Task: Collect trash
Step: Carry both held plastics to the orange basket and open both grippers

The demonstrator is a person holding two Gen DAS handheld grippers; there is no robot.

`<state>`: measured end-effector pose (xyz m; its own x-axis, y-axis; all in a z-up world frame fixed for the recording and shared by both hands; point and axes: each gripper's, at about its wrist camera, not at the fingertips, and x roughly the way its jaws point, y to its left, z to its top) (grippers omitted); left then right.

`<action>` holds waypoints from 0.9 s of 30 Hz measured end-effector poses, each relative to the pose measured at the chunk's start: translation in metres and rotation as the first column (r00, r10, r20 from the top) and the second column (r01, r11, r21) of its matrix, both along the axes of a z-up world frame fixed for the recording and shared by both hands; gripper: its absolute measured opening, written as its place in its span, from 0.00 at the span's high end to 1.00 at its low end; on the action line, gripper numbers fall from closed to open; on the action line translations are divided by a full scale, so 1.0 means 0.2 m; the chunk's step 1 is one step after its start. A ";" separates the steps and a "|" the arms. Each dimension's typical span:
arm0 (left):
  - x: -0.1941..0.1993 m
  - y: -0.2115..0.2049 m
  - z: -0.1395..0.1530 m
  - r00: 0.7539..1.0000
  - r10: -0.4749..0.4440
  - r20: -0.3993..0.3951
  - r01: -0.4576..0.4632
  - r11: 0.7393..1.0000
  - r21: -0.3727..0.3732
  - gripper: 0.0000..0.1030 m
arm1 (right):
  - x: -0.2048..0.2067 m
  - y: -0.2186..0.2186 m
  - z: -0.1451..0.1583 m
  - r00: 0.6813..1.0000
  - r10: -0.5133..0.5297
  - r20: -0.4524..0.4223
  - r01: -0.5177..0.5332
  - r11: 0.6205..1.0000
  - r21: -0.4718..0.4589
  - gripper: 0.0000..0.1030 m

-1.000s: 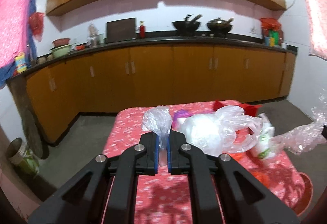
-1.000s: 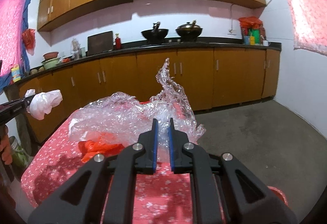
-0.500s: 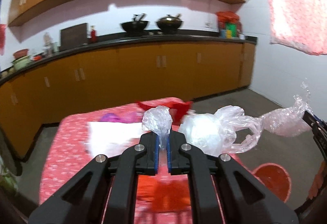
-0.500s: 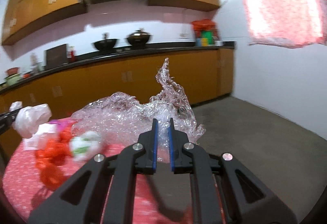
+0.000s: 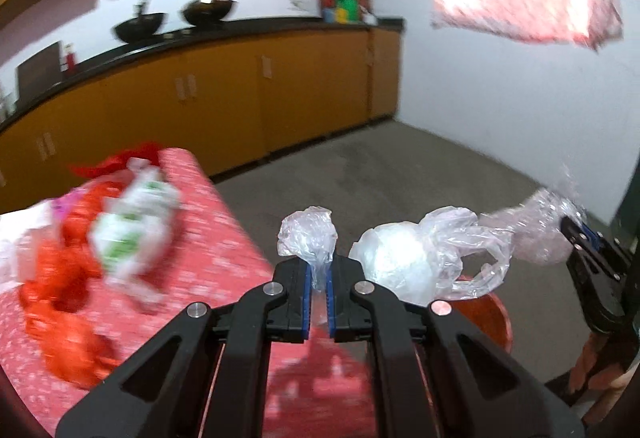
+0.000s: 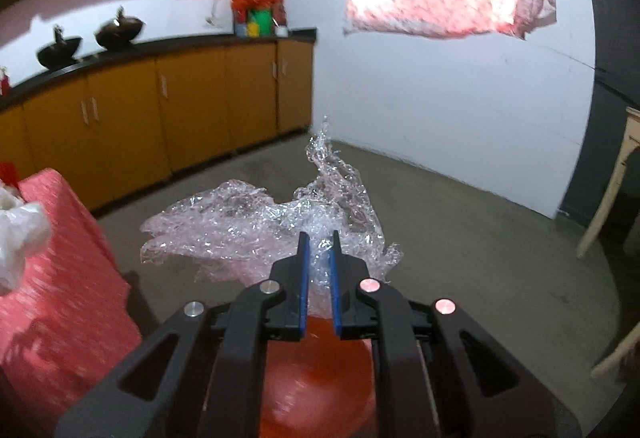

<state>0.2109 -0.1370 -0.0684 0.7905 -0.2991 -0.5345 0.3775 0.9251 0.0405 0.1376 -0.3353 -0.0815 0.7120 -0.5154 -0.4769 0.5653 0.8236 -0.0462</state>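
Our left gripper and right gripper look alike: black, angular linkage arms with triangular cutouts, round silver screw heads at the joints, and ribbed blue pads lining each finger's inner face.

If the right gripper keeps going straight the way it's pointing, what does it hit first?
Probably the bare concrete floor. The right gripper, shut on crinkled clear plastic wrap, points past the red bin just beneath it, though depth is unclear.
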 end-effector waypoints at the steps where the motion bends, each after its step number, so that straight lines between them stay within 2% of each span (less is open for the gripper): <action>1: -0.01 -0.06 -0.04 1.000 -0.023 -0.008 0.023 1.000 0.019 0.95 | 0.00 -0.02 -0.04 1.000 -0.010 -0.020 0.010 1.000 0.002 0.90; 6: 0.00 -0.26 -0.21 0.993 -0.090 -0.071 0.095 0.993 0.070 0.95 | 0.03 -0.10 -0.18 0.995 -0.031 -0.096 0.035 0.999 0.032 0.90; 16: 0.03 -0.49 -0.50 0.970 -0.126 -0.206 0.158 0.976 0.149 0.95 | 0.09 -0.21 -0.38 0.977 -0.026 -0.214 0.052 0.992 0.116 0.90; 21: 0.06 -0.59 -0.59 0.958 -0.143 -0.251 0.190 0.966 0.177 0.94 | 0.16 -0.23 -0.48 0.965 -0.004 -0.263 0.048 0.986 0.161 0.90; 27: 0.12 -0.65 -0.64 0.947 -0.155 -0.281 0.213 0.958 0.192 0.94 | 0.23 -0.23 -0.49 0.962 0.030 -0.270 0.023 0.981 0.193 0.86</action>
<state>0.2349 -0.2677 -0.1963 0.5573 -0.2798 -0.7818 0.5644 0.8182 0.1096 0.1827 -0.3822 -0.1803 0.5440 -0.3922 -0.7417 0.5508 0.8338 -0.0370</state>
